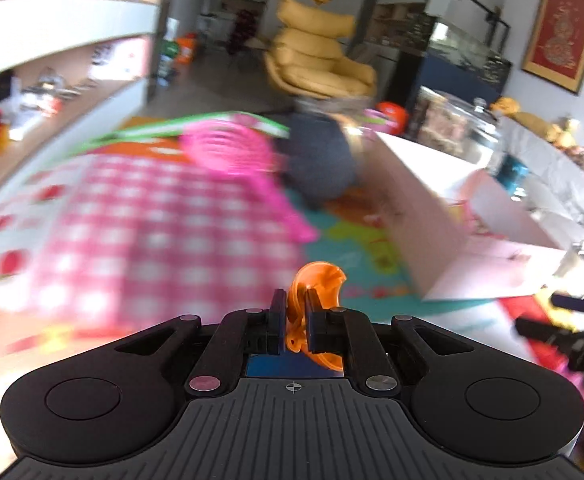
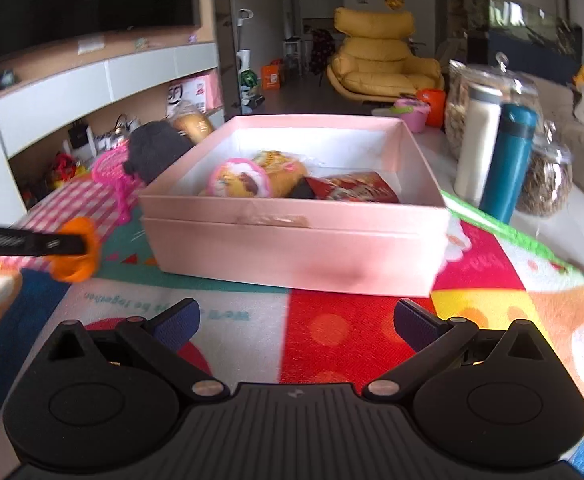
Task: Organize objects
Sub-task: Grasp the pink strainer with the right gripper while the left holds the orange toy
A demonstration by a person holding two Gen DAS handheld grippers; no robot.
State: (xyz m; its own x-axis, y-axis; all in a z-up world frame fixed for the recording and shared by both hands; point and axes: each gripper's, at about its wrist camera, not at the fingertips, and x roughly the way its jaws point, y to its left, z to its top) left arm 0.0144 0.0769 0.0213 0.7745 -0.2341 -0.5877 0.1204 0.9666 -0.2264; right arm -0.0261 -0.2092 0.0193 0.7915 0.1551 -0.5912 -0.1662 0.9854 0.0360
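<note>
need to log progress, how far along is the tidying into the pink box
Partway. Done: the pink box already holds a round pink snack pack, a yellow pack and a red packet. In hand: the left gripper is shut on an orange toy, off the box's left side; the right gripper is open and empty. Left: a pink basket and a dark plush outside the box.

Yellow armchair [image 2: 379, 64], teal flask [image 2: 509, 160], perhaps glass jars [image 2: 547, 180] behind.

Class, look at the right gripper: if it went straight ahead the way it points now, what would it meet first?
Most likely the near wall of the pink box. The open right gripper points slightly downward, so it might touch the play mat first; depth is unclear.
</note>
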